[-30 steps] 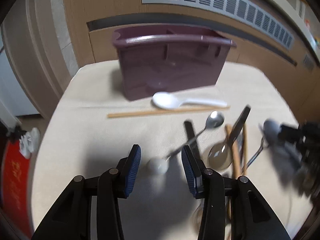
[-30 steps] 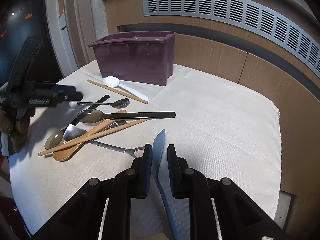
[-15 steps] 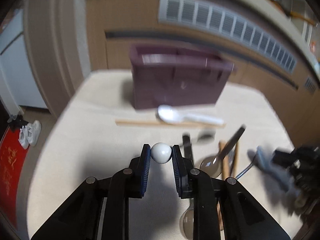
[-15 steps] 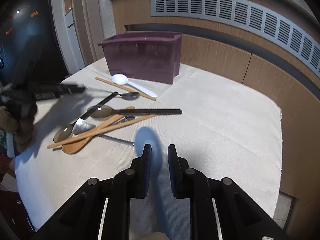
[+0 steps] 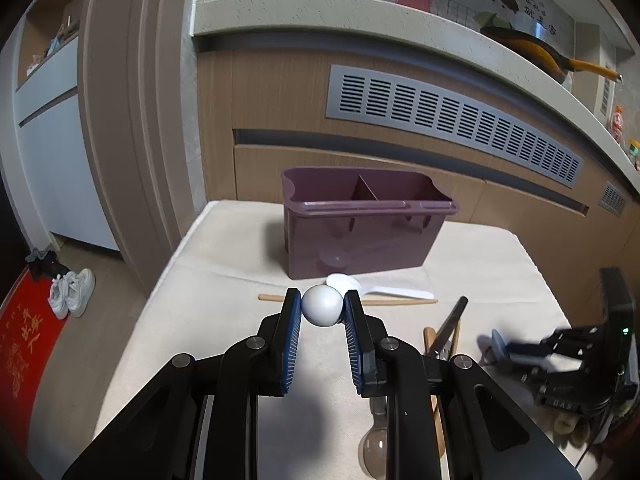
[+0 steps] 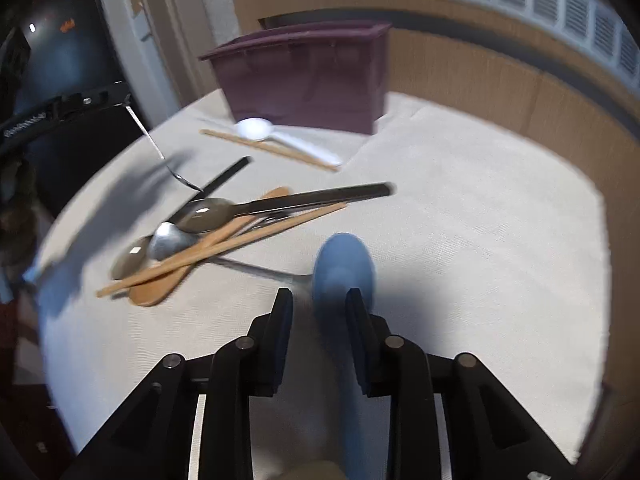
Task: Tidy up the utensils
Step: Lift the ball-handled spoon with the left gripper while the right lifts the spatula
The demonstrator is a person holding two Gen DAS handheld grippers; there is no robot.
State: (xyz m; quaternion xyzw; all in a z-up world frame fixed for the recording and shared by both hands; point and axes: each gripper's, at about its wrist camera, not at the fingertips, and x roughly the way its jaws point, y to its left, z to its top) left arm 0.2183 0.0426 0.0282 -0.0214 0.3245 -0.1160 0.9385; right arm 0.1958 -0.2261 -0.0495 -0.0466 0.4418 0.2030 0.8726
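Observation:
My left gripper (image 5: 322, 312) is shut on the white ball end of a metal spoon (image 5: 322, 311) and holds it above the table; the right wrist view shows that spoon (image 6: 160, 152) hanging down from the gripper. My right gripper (image 6: 320, 304) has parted fingers, with a blue spoon (image 6: 344, 268) lying against the right finger; the view is blurred. A purple divided utensil box (image 5: 360, 220) stands at the back of the table. A pile of spoons and wooden chopsticks (image 6: 224, 232) lies left of the right gripper.
A white plastic spoon (image 5: 372, 286) and one chopstick (image 5: 400, 301) lie in front of the box. The table has a beige cloth (image 6: 480, 240). The table's left edge drops to a floor with shoes (image 5: 72, 292) and a red mat (image 5: 24, 344).
My left gripper closed on the spoon's white ball end and lifted it off the table. My right gripper's fingers moved apart around the blue spoon, which turned bowl forward.

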